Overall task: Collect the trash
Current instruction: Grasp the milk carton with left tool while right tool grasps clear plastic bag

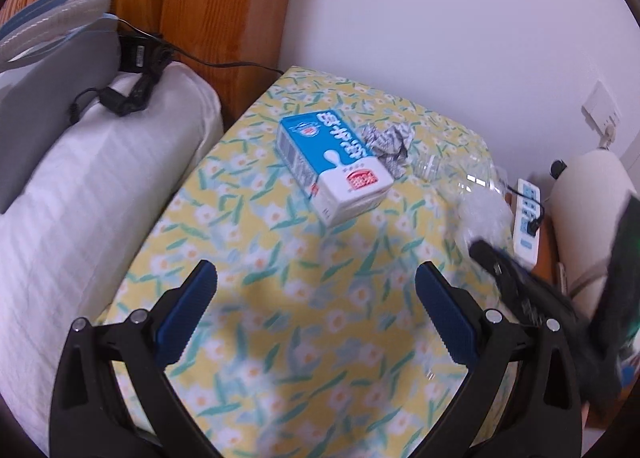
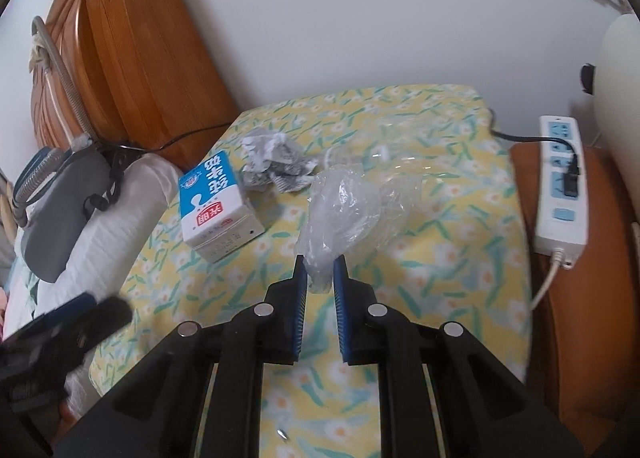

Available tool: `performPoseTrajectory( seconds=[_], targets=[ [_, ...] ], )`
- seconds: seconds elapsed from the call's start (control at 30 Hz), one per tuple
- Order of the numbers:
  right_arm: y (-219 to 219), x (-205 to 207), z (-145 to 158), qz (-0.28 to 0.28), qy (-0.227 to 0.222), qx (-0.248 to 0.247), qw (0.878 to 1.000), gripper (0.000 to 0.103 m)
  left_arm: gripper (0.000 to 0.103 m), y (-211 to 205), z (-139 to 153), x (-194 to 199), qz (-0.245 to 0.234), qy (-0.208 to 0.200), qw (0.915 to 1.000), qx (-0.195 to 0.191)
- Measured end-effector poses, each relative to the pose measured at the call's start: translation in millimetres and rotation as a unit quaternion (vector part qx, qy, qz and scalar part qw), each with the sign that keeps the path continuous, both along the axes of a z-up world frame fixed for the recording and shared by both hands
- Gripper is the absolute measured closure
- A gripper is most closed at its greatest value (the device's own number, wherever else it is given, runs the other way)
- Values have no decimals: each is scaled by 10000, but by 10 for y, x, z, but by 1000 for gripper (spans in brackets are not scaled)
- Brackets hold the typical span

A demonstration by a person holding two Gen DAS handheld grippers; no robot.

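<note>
A blue and white milk carton (image 1: 332, 166) (image 2: 214, 206) lies on its side on the floral cloth (image 1: 280, 318) (image 2: 440, 258). Crumpled printed paper (image 1: 390, 146) (image 2: 276, 166) lies just behind it. A clear plastic bottle (image 1: 452, 166) (image 2: 400, 162) lies to the right. My right gripper (image 2: 320, 262) is shut on a crumpled clear plastic bag (image 2: 344, 210) (image 1: 480, 210) and holds it over the cloth; it also shows in the left wrist view (image 1: 492, 254). My left gripper (image 1: 316, 274) is open and empty, short of the carton; it also shows blurred in the right wrist view (image 2: 80, 318).
A white pillow (image 1: 100, 186) with a grey device (image 2: 60, 210) and black cable lies left, against a wooden headboard (image 1: 220, 18). A white power strip (image 2: 564, 182) (image 1: 528, 214) lies on an orange-brown surface to the right. A white wall stands behind.
</note>
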State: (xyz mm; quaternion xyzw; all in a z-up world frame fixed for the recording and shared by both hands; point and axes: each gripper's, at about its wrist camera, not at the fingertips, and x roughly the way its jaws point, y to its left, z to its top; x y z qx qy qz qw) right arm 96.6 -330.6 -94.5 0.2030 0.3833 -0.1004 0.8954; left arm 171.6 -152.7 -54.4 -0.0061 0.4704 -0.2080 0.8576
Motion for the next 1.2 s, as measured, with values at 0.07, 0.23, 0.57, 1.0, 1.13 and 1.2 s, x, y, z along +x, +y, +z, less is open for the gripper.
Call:
performPoseTrajectory(
  seconds=[0.07,0.23,0.57,1.0,1.13,1.2],
  targets=[
    [-52,-96,45,-94,-48,-59,9999,89,8,-144,-47,130,177,75,9998,-44],
    [-167,-222,69,-145,-172,86,9997,89,8,-473,-207,452,641,112,9977,173],
    [-222,-252,-70,-20,-165,272,9995,89,7,-803,-414,934,1095,379,9927,337],
    [-245,-236,-143,59,-181,348,9992,89,7,-944,-457,942,863,374,9946,448],
    [-246,-243,-142,76,-179,349,9992,89,12,-954,-540,1022,989,434,9927,535],
    [-256,-239,-159,68,-169,364,9992,89,28,-954,-569,1051,1006,416,9921,623]
  ],
)
